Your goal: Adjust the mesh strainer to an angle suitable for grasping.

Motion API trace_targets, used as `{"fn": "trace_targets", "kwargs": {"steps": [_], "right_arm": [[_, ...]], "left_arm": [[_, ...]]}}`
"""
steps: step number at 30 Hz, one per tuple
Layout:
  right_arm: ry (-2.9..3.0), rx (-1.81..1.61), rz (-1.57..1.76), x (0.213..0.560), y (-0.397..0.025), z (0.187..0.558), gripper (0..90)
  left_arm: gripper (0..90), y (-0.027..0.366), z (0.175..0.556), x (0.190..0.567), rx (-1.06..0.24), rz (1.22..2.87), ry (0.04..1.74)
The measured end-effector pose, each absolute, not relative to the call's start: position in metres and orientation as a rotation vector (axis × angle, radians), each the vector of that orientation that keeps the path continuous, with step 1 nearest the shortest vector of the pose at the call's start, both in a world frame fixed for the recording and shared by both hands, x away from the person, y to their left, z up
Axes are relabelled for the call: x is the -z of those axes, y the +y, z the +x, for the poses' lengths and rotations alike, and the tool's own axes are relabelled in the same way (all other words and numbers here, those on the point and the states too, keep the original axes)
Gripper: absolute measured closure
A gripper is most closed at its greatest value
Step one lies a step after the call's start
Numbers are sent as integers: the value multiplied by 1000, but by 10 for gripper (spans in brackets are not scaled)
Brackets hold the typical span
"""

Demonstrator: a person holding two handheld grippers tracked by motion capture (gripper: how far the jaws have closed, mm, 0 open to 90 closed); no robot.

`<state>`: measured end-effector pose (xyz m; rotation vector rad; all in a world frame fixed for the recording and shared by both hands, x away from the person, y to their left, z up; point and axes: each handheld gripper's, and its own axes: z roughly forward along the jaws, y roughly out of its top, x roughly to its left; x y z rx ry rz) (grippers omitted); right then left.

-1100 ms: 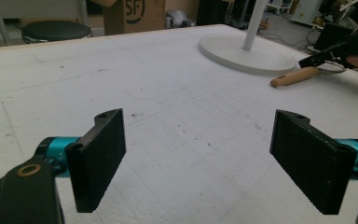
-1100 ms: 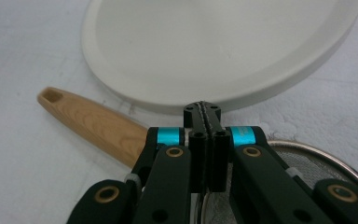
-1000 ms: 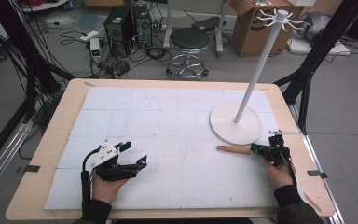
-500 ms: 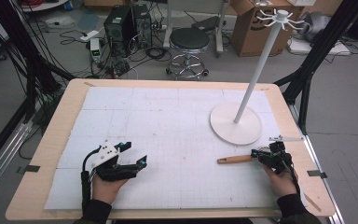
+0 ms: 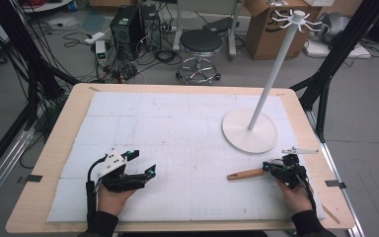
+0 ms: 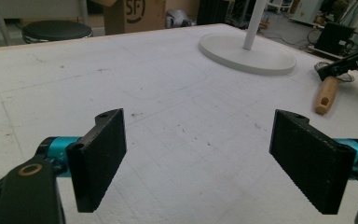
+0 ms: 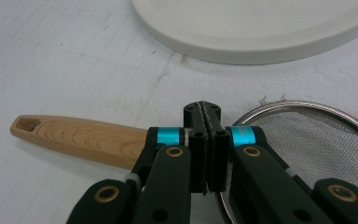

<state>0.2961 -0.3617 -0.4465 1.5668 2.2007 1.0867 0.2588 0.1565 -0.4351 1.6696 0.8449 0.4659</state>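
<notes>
A small wire-mesh strainer [image 7: 307, 135] with a wooden handle [image 7: 79, 137] lies flat on the surface. The right tongs [image 7: 205, 140] are pinched shut where handle meets rim. The handle points away to their left.

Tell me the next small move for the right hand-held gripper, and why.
Probably lift the strainer toward the white stand. The right hand-held gripper is already shut where the wooden handle joins the mesh; the left hand-held gripper is open, holding nothing.
</notes>
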Motion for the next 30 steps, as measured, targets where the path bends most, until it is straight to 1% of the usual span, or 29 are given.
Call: {"fn": "trace_targets", "kwargs": {"steps": [7, 14, 17, 18, 21, 22, 23, 24, 26, 27, 30], "right_arm": [[2270, -1086, 1523, 445, -346, 287, 899], [2305, -1085, 1503, 444, -339, 282, 899], [2235, -1149, 1471, 437, -343, 279, 899], [2192, -1221, 1447, 431, -346, 277, 899], [2207, -1298, 1442, 426, -344, 271, 899], [2236, -1320, 1421, 426, -340, 268, 898], [2308, -1337, 1379, 431, -327, 261, 898], [2308, -1337, 1379, 431, -327, 261, 898], [2397, -1364, 1319, 435, -307, 252, 898], [2397, -1364, 1319, 435, -307, 252, 898], [2473, -1394, 1272, 438, -289, 245, 898]], "left_arm": [[192, 156, 258, 435, -464, 1668, 844], [192, 156, 258, 435, -464, 1667, 842], [193, 156, 258, 435, -464, 1667, 842], [192, 156, 258, 435, -464, 1667, 843], [192, 156, 259, 436, -462, 1670, 847], [192, 156, 259, 436, -462, 1671, 848], [192, 156, 259, 436, -462, 1671, 848], [192, 156, 259, 436, -461, 1669, 848], [193, 156, 258, 435, -460, 1667, 847], [193, 156, 258, 435, -460, 1668, 845], [192, 156, 258, 435, -461, 1667, 847]]}}
